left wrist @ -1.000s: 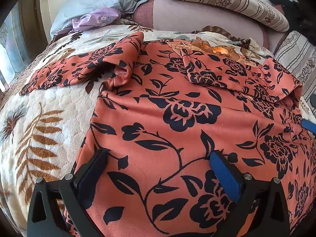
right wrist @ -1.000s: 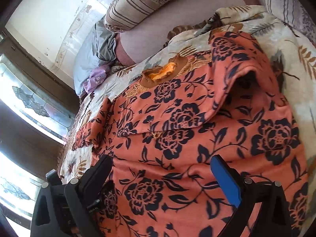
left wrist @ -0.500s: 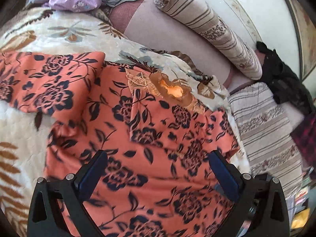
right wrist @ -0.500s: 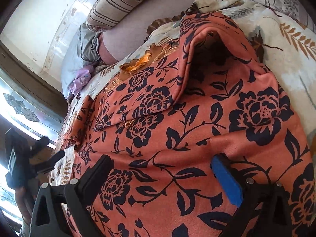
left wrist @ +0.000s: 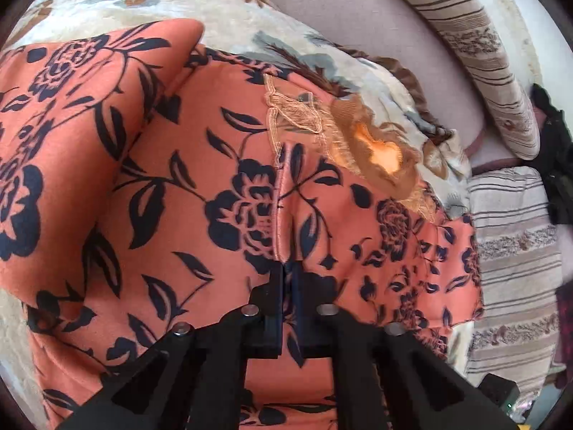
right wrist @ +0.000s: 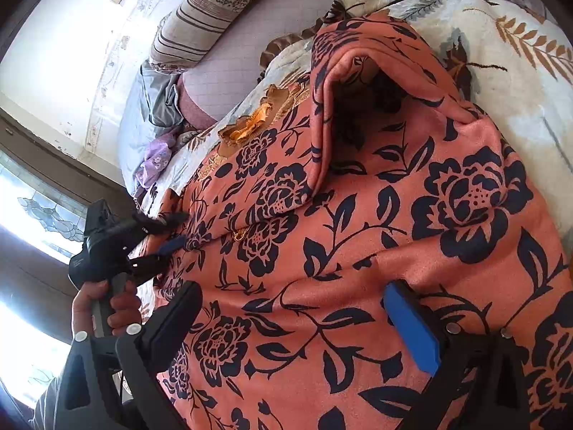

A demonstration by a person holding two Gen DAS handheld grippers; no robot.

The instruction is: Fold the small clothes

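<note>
The orange flowered garment (left wrist: 200, 222) lay spread across the bed (left wrist: 107, 3), its neck end toward the pillows (left wrist: 476, 57) and its far sleeve already turned in over the body. The left gripper (left wrist: 286, 276) had its jaws shut together on a ridge of the cloth, pinched up along a seam near the middle of the garment. The right gripper (right wrist: 293, 322) hovered over the lower part of the garment with its jaws wide apart and nothing between them; its pads looked clear of the cloth, though how near they were could not be told.

The step in hand seemed to be taking hold for the next fold. The next move probably called for lifting the pinched ridge cleanly and carrying it across, with the right gripper either pinning the cloth or taking a second hold so the layers would not drag.

In the right wrist view a hand (right wrist: 104, 304) held the left gripper's handle at the bed's left edge, and there the jaw tips were hard to read against the pattern. The garment's hem and near edge were cut off behind both grippers, and the inside of the folded sleeve was in shadow.
</note>
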